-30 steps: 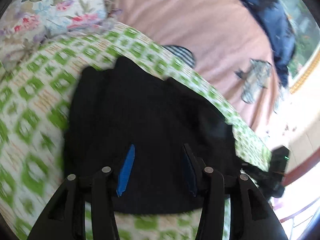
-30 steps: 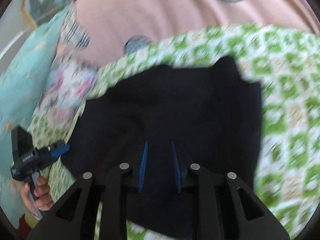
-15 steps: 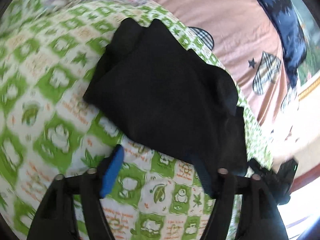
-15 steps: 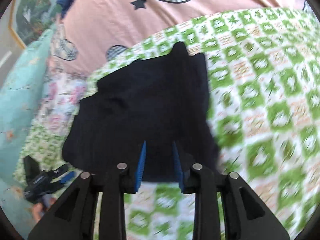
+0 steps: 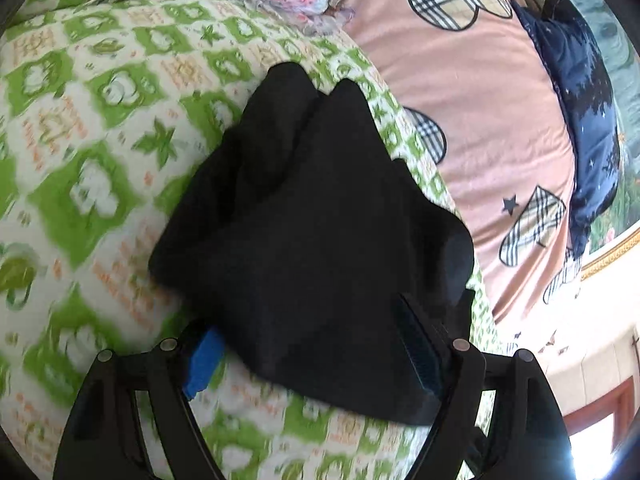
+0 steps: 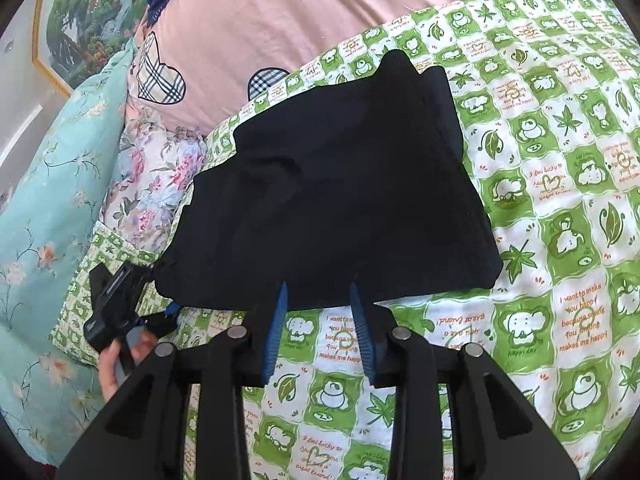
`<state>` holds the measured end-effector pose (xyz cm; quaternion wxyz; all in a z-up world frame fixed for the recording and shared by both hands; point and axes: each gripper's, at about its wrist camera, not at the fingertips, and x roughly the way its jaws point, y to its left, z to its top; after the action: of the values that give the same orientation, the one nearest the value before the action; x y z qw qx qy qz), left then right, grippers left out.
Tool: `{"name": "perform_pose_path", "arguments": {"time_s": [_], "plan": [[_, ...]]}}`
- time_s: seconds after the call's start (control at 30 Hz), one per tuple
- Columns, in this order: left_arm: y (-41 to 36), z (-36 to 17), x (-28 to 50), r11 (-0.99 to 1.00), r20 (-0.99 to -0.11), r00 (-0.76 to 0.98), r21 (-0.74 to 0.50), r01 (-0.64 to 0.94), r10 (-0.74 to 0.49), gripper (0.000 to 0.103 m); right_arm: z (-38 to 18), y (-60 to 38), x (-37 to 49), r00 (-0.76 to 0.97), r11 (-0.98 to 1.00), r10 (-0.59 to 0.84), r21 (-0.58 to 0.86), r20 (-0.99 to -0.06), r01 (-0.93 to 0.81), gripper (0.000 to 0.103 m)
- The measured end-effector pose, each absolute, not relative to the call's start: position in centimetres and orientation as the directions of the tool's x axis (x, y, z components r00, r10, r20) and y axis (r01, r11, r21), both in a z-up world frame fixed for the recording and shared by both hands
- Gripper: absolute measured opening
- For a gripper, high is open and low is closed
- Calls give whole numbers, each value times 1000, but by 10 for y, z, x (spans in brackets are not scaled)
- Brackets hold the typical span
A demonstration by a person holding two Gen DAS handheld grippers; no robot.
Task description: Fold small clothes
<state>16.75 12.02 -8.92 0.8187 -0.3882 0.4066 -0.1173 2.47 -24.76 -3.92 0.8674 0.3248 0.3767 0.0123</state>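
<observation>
Left tool point(image 5: 316, 344): jaws wide, just been opening, straddling the near corner of the folded black fabric garment point(image 5: 312, 240); pads not pressing it. Right tool point(image 6: 320, 328): jaws partly apart, just been opening, tips at the garment's near hem, nothing gripped. Garment lies ahead of both tools, flat on the green-and-white checked quilt point(image 6: 560, 240). Beyond: pink bedsheet with plaid hearts point(image 6: 248, 28).

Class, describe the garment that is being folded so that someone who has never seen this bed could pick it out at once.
Start at the bed, where a green-and-white checked quilt with cartoon animals lies over a pink sheet with plaid hearts. On the quilt, near its edge by that sheet, lies the black garment, already folded to a compact shape. It is the only plain, unpatterned fabric there.
</observation>
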Motion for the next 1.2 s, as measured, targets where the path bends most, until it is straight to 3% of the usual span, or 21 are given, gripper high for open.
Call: {"name": "perform_pose_path", "arguments": {"time_s": [0.1,0.17,0.23,0.4,0.63,0.7,0.77,0.97,1.1,1.2], "plan": [[118,-87,182,687,-572,662,-717,-118,-483,74,-40,-251,26,714,782,275,581,-644,223,36],[116,-86,189,707,-583,666,-698,-117,-466,44,-38,-254,28,716,775,286,593,-637,219,36],[117,-88,198,713,-586,658,-693,-105,-473,26,-36,-260,33,718,767,297,605,-629,213,36],[101,-61,195,754,-550,682,-657,3,-482,22,-23,-281,51,736,746,329,641,-592,182,36],[25,4,187,792,-488,661,-542,282,-570,22,-6,-306,104,720,711,426,695,-549,110,36],[-7,13,184,785,-492,627,-502,363,-604,22,-4,-308,124,697,674,492,735,-522,74,42],[-31,11,183,774,-503,593,-478,415,-629,22,-7,-307,143,673,638,544,768,-501,55,66],[-70,-20,180,783,-579,528,-433,446,-621,22,-24,-300,189,627,538,637,841,-449,56,74],[-74,-23,179,793,-593,529,-405,456,-607,22,-38,-294,211,618,519,640,850,-456,90,69],[-82,-16,174,820,-612,555,-328,470,-563,22,-30,-284,219,626,568,615,820,-480,71,40]]}}
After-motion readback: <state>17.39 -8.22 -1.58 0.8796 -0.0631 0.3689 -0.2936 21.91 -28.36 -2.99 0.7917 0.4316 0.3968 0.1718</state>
